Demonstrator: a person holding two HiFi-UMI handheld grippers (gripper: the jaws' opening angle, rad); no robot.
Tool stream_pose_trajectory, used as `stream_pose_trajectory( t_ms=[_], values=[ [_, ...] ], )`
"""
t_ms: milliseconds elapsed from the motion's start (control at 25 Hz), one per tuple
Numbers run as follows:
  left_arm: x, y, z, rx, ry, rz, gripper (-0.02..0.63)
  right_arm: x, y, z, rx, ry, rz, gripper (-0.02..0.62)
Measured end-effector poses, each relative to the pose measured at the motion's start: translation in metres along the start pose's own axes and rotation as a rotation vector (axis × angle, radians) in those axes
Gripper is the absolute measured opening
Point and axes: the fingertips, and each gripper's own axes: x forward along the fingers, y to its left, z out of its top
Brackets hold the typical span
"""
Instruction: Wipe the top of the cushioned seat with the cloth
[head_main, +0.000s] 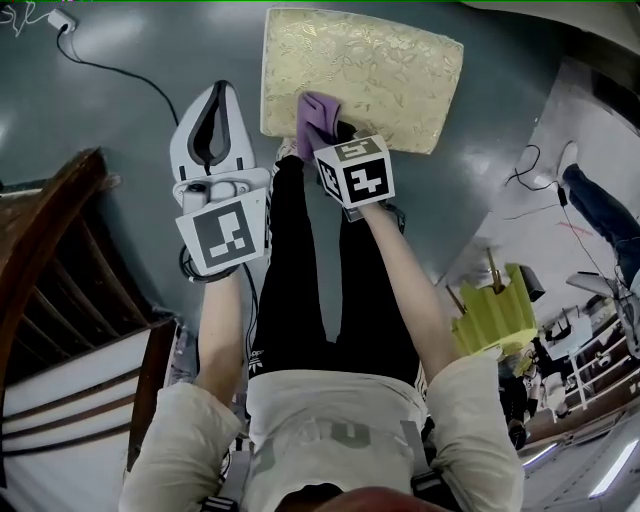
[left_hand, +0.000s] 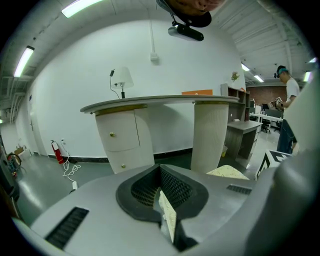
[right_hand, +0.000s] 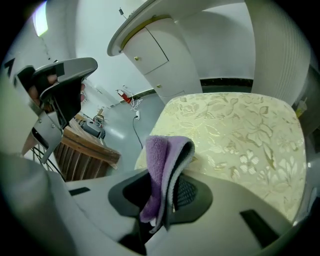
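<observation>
The cushioned seat (head_main: 365, 75) is a cream pad with a gold floral pattern, lying at the top centre of the head view; it also fills the right gripper view (right_hand: 240, 135). A folded purple cloth (head_main: 318, 118) rests at the seat's near edge. My right gripper (head_main: 325, 130) is shut on the cloth (right_hand: 162, 170), which sticks up between its jaws (right_hand: 160, 200). My left gripper (head_main: 222, 88) hangs left of the seat above the floor. It is shut with nothing in it (left_hand: 166, 215), and only a corner of the seat (left_hand: 227, 172) shows beside it.
A dark wooden chair frame (head_main: 60, 300) stands at the left. A black cable (head_main: 120, 70) runs over the grey floor. My black-trousered legs (head_main: 300, 280) are just below the seat. A curved counter (left_hand: 160, 102) stands behind, and another person (head_main: 600, 210) is at the right.
</observation>
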Motion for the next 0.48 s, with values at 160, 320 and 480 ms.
stream_pose_trajectory(
  t_ms=[160,320,480],
  values=[
    [0.004,-0.016,0.009,0.012,-0.014,-0.025,0.006,-0.019,-0.024,-0.009,0.015,0.003,-0.035,0.092],
    [0.005,-0.034,0.015,0.02,-0.024,-0.051,0.006,-0.039,-0.048,-0.02,0.025,0.005,-0.077,0.092],
    [0.011,-0.058,0.021,0.041,-0.032,-0.095,0.006,-0.06,-0.083,-0.032,0.05,0.004,-0.116,0.092]
  ],
)
